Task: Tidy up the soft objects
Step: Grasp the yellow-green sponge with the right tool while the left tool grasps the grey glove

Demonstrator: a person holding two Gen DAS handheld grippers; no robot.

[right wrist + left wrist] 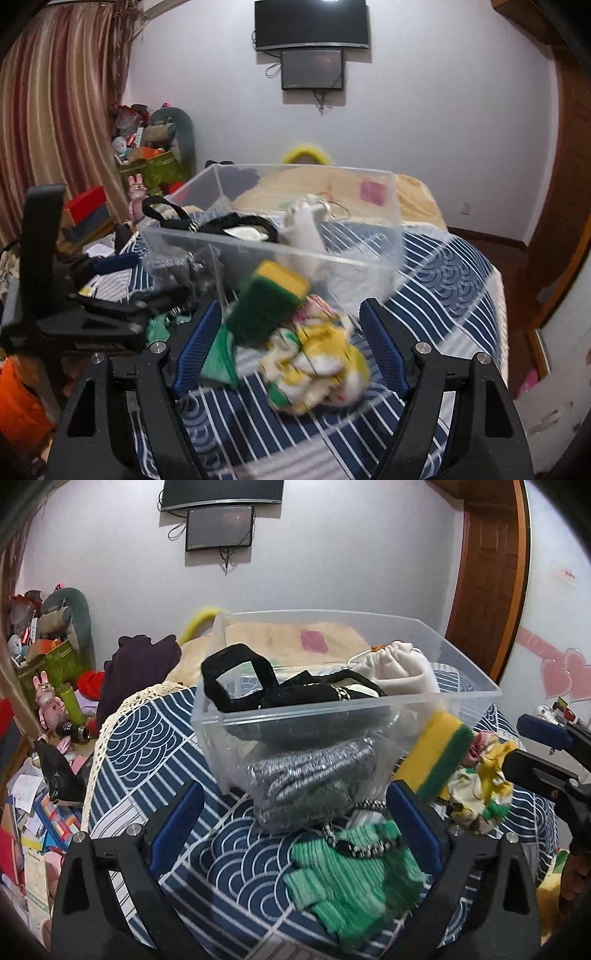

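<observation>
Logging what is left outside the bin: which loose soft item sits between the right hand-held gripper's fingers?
The yellow-and-white floral cloth, crumpled on the bedspread; the sponge leans against the clear bin farther ahead, and the green knit lies by the left hand-held gripper.

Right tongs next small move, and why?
Probably ease the right tongs forward and close on the yellow floral cloth: it lies loose on the bed between the open fingers, outside the clear bin, beside the sponge.

Pale wall [424,110], wall-mounted TV [311,24], striped curtain [55,110], wooden door [487,572].
</observation>
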